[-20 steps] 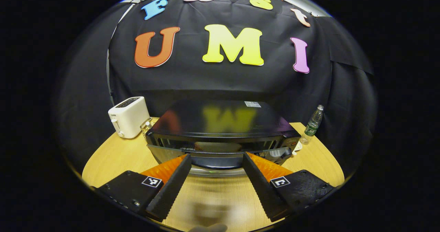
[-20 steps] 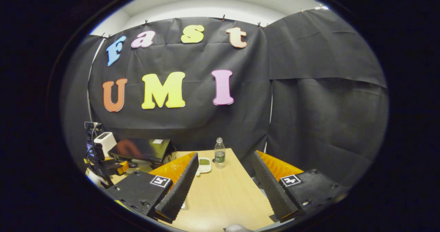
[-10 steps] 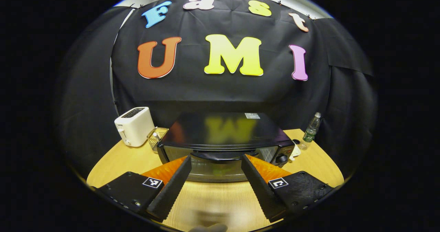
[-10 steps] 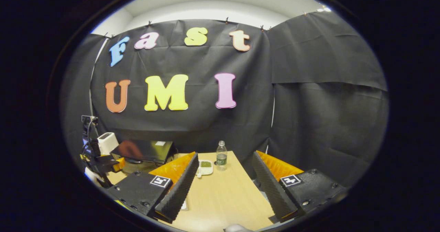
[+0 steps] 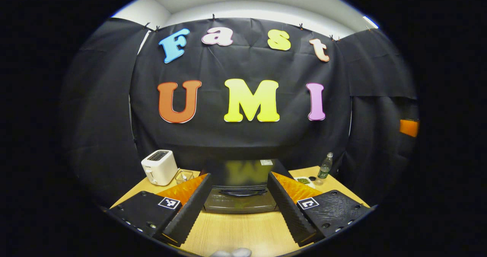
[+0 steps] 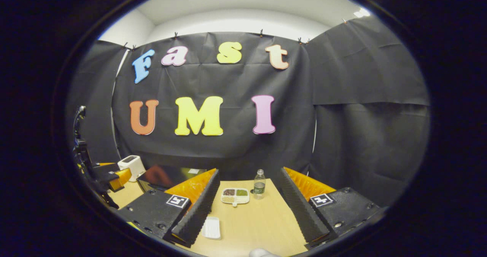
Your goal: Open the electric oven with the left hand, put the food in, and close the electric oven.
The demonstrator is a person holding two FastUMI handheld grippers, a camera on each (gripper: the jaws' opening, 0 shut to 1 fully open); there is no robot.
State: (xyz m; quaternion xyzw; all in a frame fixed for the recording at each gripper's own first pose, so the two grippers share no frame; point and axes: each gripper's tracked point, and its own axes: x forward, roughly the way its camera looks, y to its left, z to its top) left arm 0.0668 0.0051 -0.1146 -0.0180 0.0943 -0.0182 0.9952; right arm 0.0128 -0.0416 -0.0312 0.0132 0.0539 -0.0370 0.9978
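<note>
The electric oven sits on the bench straight ahead in the left gripper view, door shut and its handle a dark curved bar across the front. We see it framed between the fingers of the left gripper, which are spread wide with nothing between them and stand apart from the door. We judge the closing done, hence no hold on the handle. A white toaster and a wire basket stand to the oven's left, a bottle and a small dish to its right.

In the right gripper view, the right gripper also has its fingers parted and empty, above bare bench. Beyond it lie a divided tray, the bottle and a white flat item. The oven shows far left, beside the toaster.
</note>
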